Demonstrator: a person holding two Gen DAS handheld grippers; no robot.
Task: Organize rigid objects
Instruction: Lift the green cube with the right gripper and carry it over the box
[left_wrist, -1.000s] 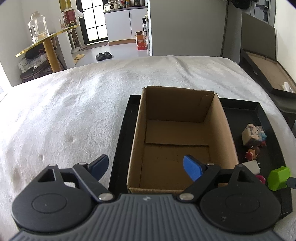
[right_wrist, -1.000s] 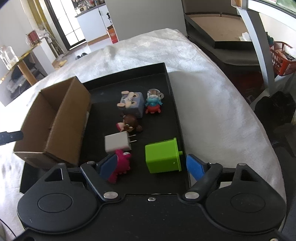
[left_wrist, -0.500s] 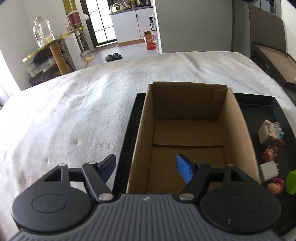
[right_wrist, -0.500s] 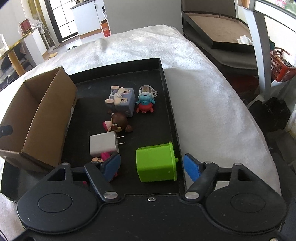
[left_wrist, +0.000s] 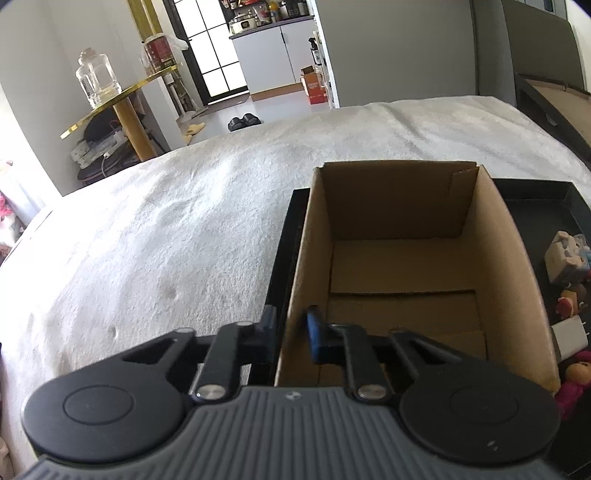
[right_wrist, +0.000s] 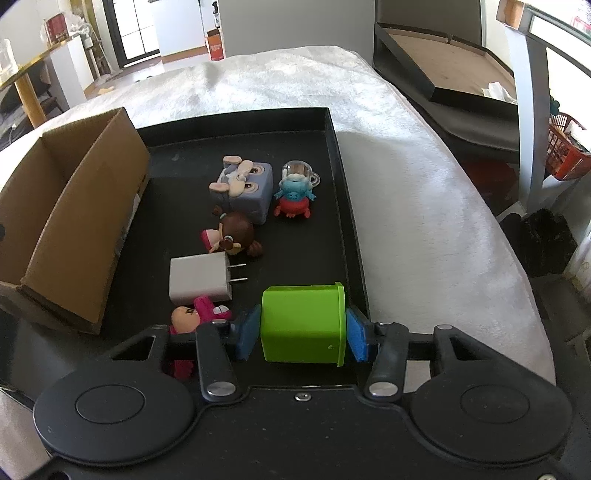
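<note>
Both tools just closing: left tool (left_wrist: 291, 328) clamps cardboard box (left_wrist: 402, 266) wall, right tool (right_wrist: 301, 332) clamps green block (right_wrist: 303, 325) on black tray (right_wrist: 343, 177). Next: lift block, carry into box.

A lime-green cup (right_wrist: 303, 325), a white charger (right_wrist: 199, 278) and a plain brown cardboard box (right_wrist: 74, 221) sit on a black tray (right_wrist: 236, 122) over white cloth (right_wrist: 424, 206).
</note>
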